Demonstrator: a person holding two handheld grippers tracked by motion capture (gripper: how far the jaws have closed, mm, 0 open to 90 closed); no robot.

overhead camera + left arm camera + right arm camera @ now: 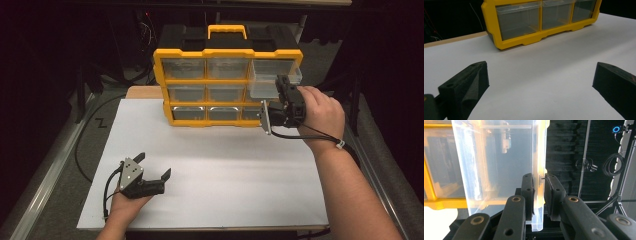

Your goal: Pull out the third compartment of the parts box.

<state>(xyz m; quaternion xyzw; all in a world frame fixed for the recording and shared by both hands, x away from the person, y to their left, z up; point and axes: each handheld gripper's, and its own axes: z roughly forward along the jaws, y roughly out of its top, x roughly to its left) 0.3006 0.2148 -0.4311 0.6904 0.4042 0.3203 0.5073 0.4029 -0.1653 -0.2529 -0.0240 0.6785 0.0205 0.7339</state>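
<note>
Overhead view; gripper cameras facing organizer (pixel 227 75)

Glossy clear plastic drawer (pixel 499 170), yellow plastic organizer (pixel 227 52), matt white tabletop (pixel 220 170).

Left gripper (pixel 154 167): black body, grey 3-cornered plate w/ dark screws, black cable. Right gripper (pixel 539 185): black linkage arms w/ brass-coloured rivets; black cables, white tie at wrist. Forearms bare, no sleeves.
</note>
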